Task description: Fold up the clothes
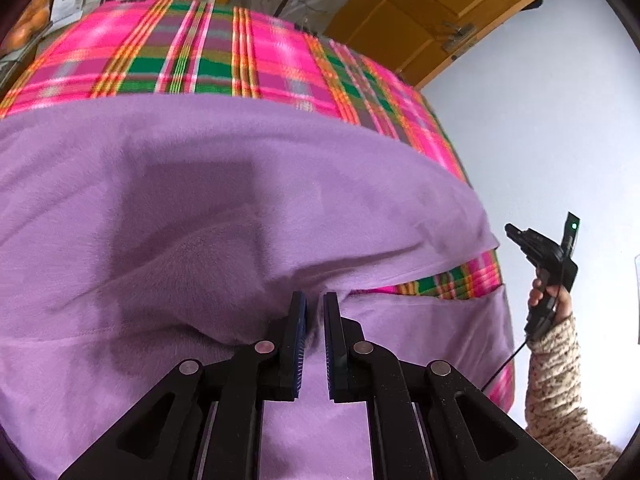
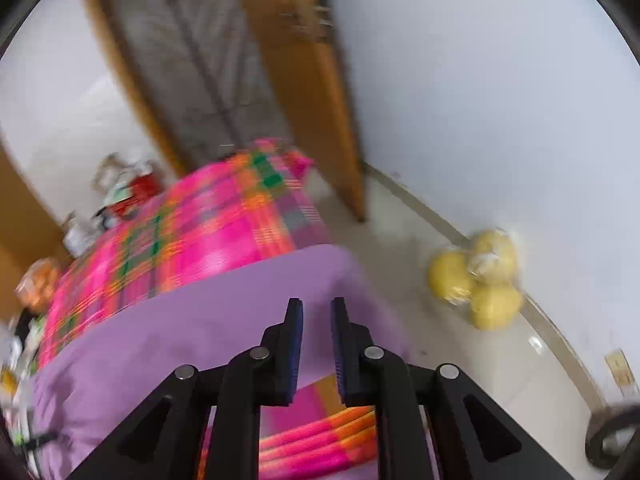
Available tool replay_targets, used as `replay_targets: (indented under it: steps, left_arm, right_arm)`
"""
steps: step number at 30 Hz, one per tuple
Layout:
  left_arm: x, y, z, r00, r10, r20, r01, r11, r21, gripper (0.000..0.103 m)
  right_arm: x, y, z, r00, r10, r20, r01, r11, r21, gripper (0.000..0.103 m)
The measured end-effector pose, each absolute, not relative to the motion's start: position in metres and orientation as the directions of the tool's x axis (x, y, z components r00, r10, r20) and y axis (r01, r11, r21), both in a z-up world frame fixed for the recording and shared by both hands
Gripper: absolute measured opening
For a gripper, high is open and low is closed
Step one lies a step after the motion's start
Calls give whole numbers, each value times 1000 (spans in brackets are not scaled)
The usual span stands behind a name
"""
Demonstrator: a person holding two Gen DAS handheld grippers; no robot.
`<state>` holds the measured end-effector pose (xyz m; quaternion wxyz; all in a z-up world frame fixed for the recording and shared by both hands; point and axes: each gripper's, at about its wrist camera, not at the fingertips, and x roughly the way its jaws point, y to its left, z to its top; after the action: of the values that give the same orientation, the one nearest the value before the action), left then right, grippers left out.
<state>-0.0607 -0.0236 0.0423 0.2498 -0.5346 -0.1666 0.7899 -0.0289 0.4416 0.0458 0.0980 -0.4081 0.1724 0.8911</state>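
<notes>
Across the plaid bed cover (image 1: 248, 52) lay the purple garment (image 1: 200, 200), my left gripper (image 1: 315, 308) pinching a raised fold near the bed's right edge, probably to carry it over, while my right gripper (image 2: 316, 320) hung narrowly parted, empty.

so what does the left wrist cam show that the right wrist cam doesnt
Only the left wrist view shows the left gripper pinching a fold of the purple garment, and the person's hand in a speckled sleeve holding the other gripper up beside the bed.

Only the right wrist view shows the right gripper with nothing between its fingers, the floor, and a bag of yellow round fruit by the wall.

Both show the purple garment, the pink plaid blanket and the wooden door.
</notes>
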Motion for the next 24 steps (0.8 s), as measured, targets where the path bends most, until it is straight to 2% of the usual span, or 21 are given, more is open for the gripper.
replay_targets:
  steps: [5, 12, 20, 22, 24]
  left_arm:
    - [-43, -41, 62, -364, 590, -720, -204, -805, -557, 11]
    - [-10, -69, 69, -413, 589, -695, -167, -799, -577, 11]
    - [19, -92, 49, -419, 554, -720, -118, -819, -562, 11]
    - [23, -95, 40, -413, 544, -730, -104, -825, -556, 11]
    - [27, -99, 30, -404, 543, -736, -87, -824, -560, 11]
  right_arm:
    - [-5, 391, 68, -691, -63, -720, -168, -955, 245, 22]
    - [19, 314, 39, -637, -189, -747, 21, -973, 228, 22]
    - [34, 239, 0, -540, -272, -796, 205, -960, 189, 22]
    - [35, 226, -5, -544, -261, -798, 221, -961, 164, 24]
    - [35, 217, -5, -565, -252, -785, 238, -962, 137, 36]
